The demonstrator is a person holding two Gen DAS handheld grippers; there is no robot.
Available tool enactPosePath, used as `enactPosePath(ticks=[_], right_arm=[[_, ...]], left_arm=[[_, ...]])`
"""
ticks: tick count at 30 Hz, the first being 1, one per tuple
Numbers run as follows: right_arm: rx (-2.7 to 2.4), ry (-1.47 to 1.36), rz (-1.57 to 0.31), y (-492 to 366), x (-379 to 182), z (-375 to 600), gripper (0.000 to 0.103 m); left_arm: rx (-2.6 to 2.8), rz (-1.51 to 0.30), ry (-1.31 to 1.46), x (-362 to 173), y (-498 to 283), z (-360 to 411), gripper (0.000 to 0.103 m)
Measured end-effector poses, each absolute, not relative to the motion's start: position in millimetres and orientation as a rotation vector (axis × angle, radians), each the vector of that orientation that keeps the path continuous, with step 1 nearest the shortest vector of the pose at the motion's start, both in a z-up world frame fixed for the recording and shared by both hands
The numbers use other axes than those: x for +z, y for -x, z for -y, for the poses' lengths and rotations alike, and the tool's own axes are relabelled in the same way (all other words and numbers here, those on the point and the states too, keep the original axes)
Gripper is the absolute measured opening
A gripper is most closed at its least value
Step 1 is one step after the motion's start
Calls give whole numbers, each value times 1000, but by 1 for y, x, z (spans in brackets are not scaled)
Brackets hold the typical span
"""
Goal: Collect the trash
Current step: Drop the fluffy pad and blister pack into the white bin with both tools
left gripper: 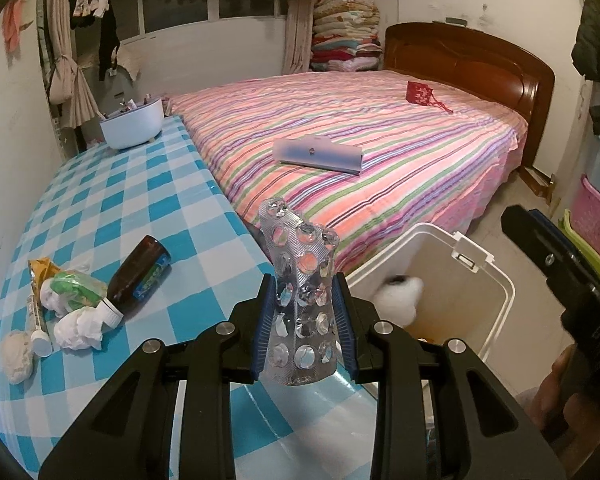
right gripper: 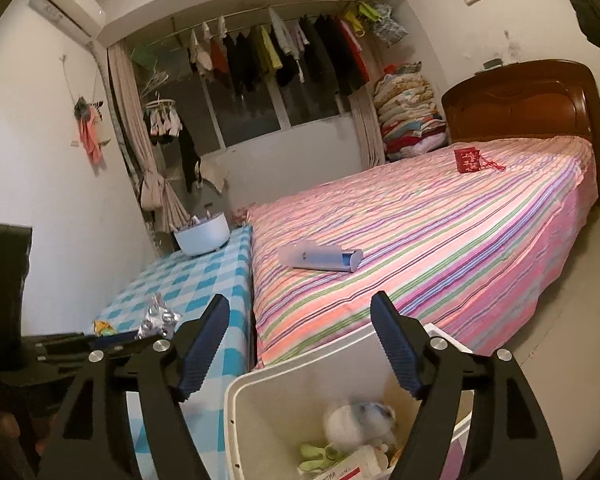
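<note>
Between my left hand-held gripper's [left gripper: 304,320] closed pads stands an empty blister pack [left gripper: 302,300]: light, springy foil, best pinched low; my right hand-held gripper [right gripper: 300,344] gapes empty above the bin [right gripper: 236,412].

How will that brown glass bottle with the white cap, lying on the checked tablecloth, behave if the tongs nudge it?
The brown glass bottle lies on its side, so it will probably roll. It looks round and smooth, so possibly slippery. If it is glass, it could break falling off the blue-and-white checked tablecloth.
</note>
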State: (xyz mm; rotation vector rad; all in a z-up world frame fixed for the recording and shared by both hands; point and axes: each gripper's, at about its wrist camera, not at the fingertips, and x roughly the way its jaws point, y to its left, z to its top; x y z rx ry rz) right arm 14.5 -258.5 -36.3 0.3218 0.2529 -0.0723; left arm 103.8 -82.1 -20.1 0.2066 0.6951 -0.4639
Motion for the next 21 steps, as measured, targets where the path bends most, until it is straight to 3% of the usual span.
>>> enactPosePath(ticks=[21], right_arm=[[-147, -413, -147, 5, -30, 280, 72]], left_arm=[[-689, -743, -175, -26, -93, 127, 31]])
